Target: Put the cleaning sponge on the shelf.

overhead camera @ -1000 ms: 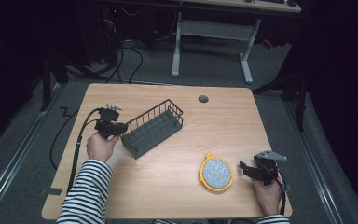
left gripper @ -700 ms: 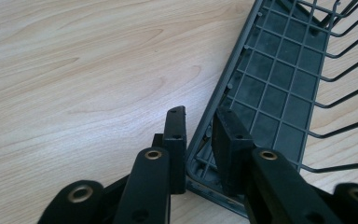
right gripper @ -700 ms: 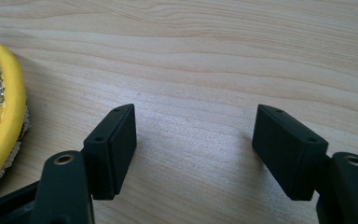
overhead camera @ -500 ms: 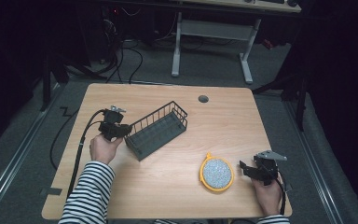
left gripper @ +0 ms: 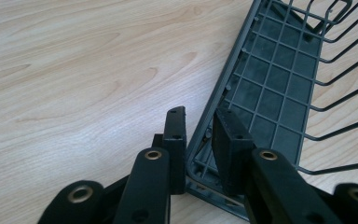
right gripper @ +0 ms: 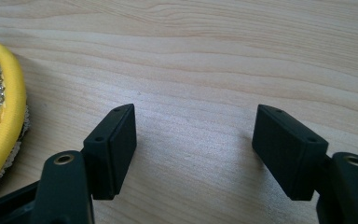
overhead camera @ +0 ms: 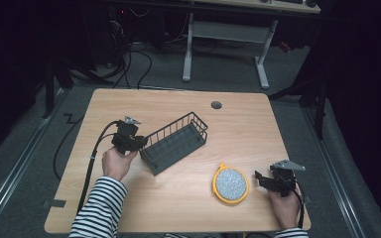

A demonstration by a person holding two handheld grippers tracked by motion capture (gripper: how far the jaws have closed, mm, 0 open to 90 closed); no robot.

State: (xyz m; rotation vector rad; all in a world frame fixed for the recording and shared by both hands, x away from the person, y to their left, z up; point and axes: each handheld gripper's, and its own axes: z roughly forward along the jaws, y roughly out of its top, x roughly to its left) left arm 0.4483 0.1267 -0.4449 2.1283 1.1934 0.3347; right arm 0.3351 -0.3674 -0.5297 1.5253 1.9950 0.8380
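A dark wire basket [overhead camera: 176, 144] lies slantwise on the wooden table [overhead camera: 248, 134], left of centre. My left gripper [overhead camera: 141, 144] is shut on its near-left end; in the left gripper view the jaws pinch the basket's end rim [left gripper: 200, 140], one pad outside and one inside, with the basket floor [left gripper: 270, 93] running off to the upper right. A round yellow-rimmed scrubber with a silver mesh face [overhead camera: 230, 183] lies near the front right. My right gripper [overhead camera: 259, 179] rests just right of it, open with bare wood between its pads [right gripper: 196, 140]; the scrubber's edge [right gripper: 0, 102] shows at the left.
A grey cable hole [overhead camera: 216, 105] sits in the table near its far edge. The left gripper's cable [overhead camera: 92, 158] trails off the table's left side. A desk frame and cables stand on the floor beyond the table.
My left gripper has dragged the basket a little to the right and toward the table's near side. The right gripper and scrubber have stayed put.
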